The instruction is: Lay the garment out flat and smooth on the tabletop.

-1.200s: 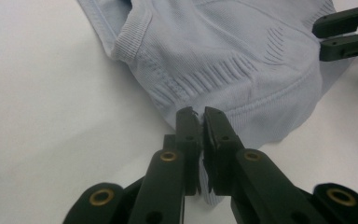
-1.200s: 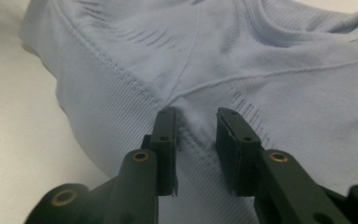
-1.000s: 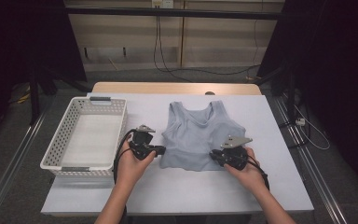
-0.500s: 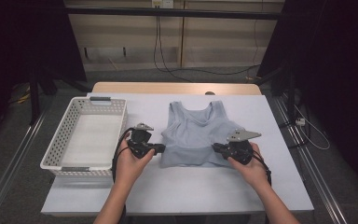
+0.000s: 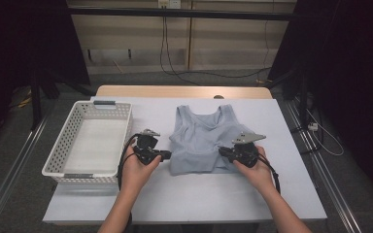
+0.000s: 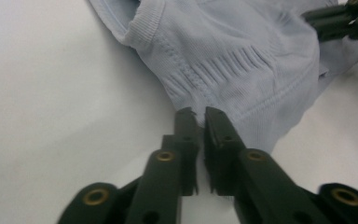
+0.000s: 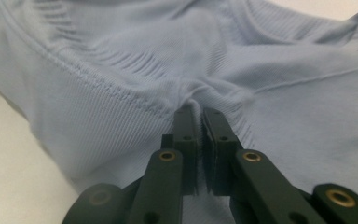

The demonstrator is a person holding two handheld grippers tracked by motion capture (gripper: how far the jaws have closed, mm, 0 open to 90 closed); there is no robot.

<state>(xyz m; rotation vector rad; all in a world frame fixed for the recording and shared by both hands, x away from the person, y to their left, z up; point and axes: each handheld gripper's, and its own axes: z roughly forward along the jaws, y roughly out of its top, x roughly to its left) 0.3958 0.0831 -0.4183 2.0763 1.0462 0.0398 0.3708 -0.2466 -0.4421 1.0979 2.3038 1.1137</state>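
A light blue sleeveless top (image 5: 199, 141) lies flat on the white table (image 5: 199, 199), neck toward the far side. My left gripper (image 5: 167, 155) is at the top's lower left edge. In the left gripper view its jaws (image 6: 198, 112) have just been opening a little, but they still pinch the edge of the top (image 6: 242, 51). My right gripper (image 5: 222, 152) is at the top's lower right side. In the right gripper view its tips (image 7: 198, 112) are shut on a puckered fold of the top (image 7: 261, 70). The right gripper (image 6: 340, 21) also appears far off in the left gripper view.
A white plastic basket (image 5: 85, 104) with nothing in it stands on the table's left part, just beside my left hand. Bare table (image 5: 291, 126) stretches to the right of the top. Beyond the table's far edge is a dark floor with cables.
My right hand has shifted a little away from me, and the fabric at its tips has bunched. The left hand has kept still.
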